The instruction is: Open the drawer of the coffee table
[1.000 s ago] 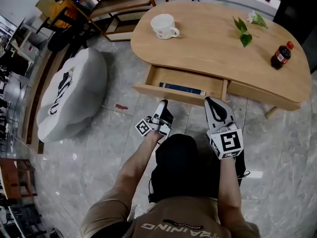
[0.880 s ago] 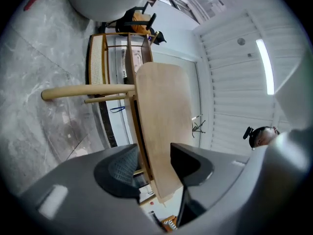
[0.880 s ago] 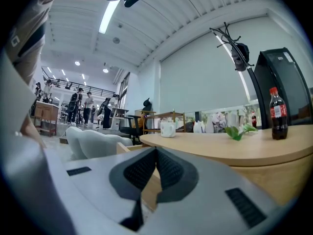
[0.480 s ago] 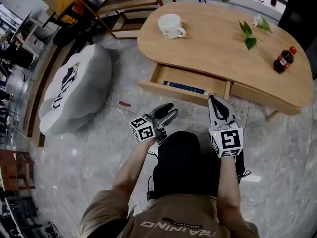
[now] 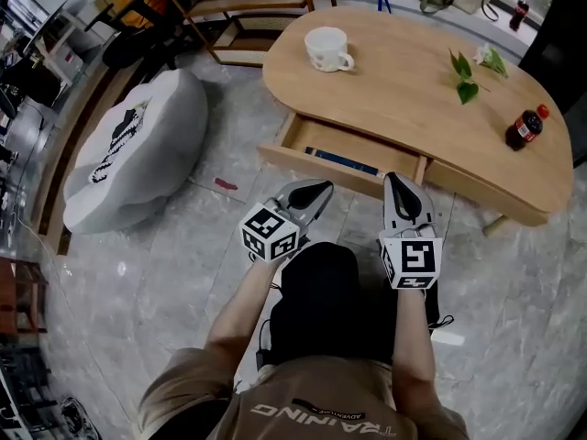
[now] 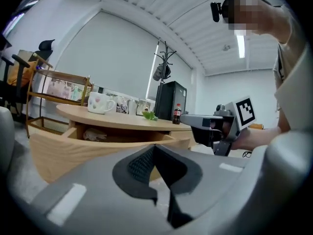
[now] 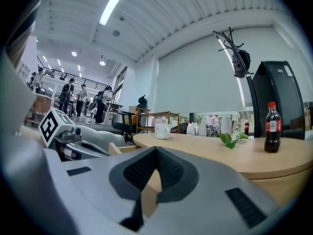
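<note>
The oval wooden coffee table (image 5: 413, 81) has its drawer (image 5: 321, 165) pulled out toward me, with a blue book (image 5: 341, 160) lying inside. In front of the drawer's panel, my left gripper (image 5: 316, 193) is apart from it and shut on nothing. Its jaws have just been closing with nothing between them. In the left gripper view the left gripper's (image 6: 155, 148) pads meet, and the drawer (image 6: 54, 148) lies ahead. My right gripper (image 5: 396, 183) points at the drawer's right end; its jaws (image 7: 156, 151) look shut and empty.
On the tabletop stand a white mug (image 5: 327, 49), a green leafy sprig (image 5: 468, 76) and a cola bottle (image 5: 523, 126). A grey pouf (image 5: 138, 149) sits on the marble floor to the left. Wooden shelving (image 5: 238, 7) stands beyond it. My knees are below the grippers.
The left gripper has risen and rolled so its marker cube faces up, and its jaws have gone from open to shut. The right gripper has stayed put.
</note>
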Demonstrator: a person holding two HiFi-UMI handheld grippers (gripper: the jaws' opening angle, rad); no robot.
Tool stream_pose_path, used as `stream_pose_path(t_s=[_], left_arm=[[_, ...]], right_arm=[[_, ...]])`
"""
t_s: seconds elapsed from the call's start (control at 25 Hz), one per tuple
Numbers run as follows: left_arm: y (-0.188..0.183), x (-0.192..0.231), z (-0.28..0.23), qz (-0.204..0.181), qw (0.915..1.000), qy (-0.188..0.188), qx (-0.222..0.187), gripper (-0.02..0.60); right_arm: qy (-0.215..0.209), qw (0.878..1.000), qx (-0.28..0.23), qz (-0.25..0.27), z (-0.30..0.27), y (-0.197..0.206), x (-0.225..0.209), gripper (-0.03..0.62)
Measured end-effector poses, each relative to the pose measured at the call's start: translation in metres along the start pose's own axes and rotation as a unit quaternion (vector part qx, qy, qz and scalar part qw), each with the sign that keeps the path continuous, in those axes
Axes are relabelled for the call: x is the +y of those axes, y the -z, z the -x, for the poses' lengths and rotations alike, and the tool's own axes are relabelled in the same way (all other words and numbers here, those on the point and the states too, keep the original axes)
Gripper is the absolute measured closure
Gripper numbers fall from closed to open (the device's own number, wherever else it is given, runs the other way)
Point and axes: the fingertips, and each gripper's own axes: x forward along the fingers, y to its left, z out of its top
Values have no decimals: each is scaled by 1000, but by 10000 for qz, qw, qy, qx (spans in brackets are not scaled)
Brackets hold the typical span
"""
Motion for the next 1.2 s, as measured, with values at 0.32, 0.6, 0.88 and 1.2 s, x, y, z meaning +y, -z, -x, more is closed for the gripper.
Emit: stream_pose_path(t_s=[0.32,0.6,0.88,1.2], left_arm=[[-29,22,8,101,9989,-456,-62,575],[-37,41,9,-63,9969,-785,35,575],[-60,49,2,-1127,9881,-981,361,575],[-150,32,23,-274,9931,-1061,421,575]], right_arm=[[79,9997,208,86,-10,2,9,589],[151,9997,174,-1,-22,2,3,589],[243,9988,240,364,-42,-23,6,589],[304,9948,755,615,-15,-131,-11,591]])
